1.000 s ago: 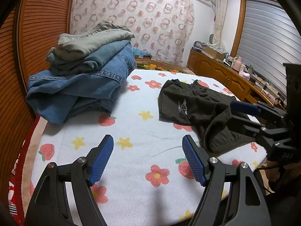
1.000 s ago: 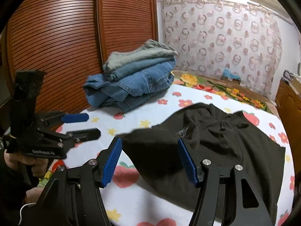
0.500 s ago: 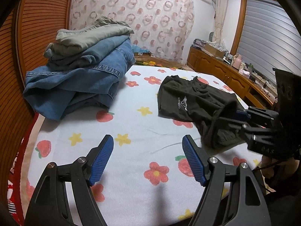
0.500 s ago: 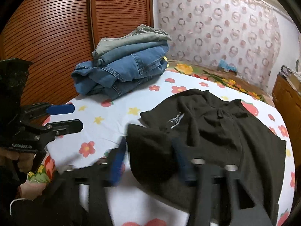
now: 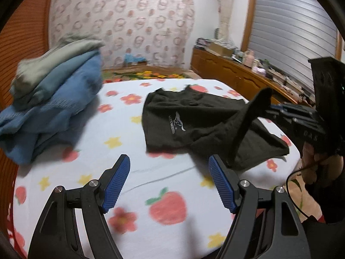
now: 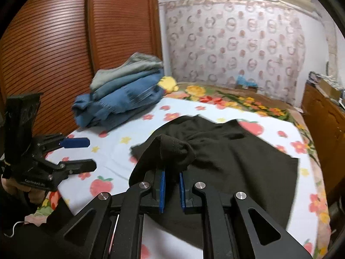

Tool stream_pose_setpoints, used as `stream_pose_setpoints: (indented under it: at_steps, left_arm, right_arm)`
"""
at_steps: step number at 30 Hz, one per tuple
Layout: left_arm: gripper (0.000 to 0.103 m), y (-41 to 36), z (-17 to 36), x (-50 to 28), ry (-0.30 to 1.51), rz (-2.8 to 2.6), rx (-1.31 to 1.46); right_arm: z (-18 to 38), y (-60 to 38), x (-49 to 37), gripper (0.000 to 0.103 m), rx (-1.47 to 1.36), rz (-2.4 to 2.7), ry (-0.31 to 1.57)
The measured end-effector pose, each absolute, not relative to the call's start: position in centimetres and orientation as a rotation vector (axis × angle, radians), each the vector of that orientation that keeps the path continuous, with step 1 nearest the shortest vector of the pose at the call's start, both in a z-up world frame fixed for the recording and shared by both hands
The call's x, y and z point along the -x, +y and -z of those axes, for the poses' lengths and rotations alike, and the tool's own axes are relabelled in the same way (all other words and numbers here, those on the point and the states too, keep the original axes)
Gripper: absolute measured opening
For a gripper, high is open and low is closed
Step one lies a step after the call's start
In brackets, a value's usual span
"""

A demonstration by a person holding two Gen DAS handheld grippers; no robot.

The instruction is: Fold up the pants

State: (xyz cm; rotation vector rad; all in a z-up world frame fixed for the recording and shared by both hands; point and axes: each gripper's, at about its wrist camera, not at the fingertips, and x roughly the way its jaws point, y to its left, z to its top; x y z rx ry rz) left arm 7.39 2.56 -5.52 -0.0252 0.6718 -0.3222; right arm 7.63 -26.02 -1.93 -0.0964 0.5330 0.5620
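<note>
The black pants (image 5: 194,120) lie crumpled on the flowered bed sheet (image 5: 138,172), with a small grey logo facing up. My right gripper (image 6: 171,173) is shut on a bunched hem of the black pants (image 6: 176,149) and lifts it off the sheet; the lifted corner also shows in the left wrist view (image 5: 256,105). My left gripper (image 5: 169,172) is open and empty, low over the sheet just left of the pants' near edge. It also shows at the left of the right wrist view (image 6: 79,153).
A stack of folded jeans and grey-green pants (image 5: 54,99) sits at the far left of the bed by a ribbed wooden wardrobe (image 6: 54,43). A wooden sideboard (image 5: 248,77) with clutter runs along the right. A patterned curtain (image 5: 129,28) hangs behind.
My right gripper has closed on the pants' near corner and raised it. My left gripper has stayed open and shifted slightly toward the pants.
</note>
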Motion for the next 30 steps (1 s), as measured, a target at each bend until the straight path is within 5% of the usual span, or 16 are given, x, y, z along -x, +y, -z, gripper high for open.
stream_pose_setpoints:
  at_steps: [23, 30]
  left_arm:
    - [0.076, -5.9, 5.5, -10.2, 0.708, 0.465, -0.081]
    - [0.076, -6.6, 6.2, -11.2, 0.732, 0.469, -0.088]
  right_arm:
    - [4.8, -30.2, -5.2, 0.011, 0.051, -0.377, 0.642]
    - [4.0, -30.8, -5.2, 0.023, 0.036, -0.348, 0.666]
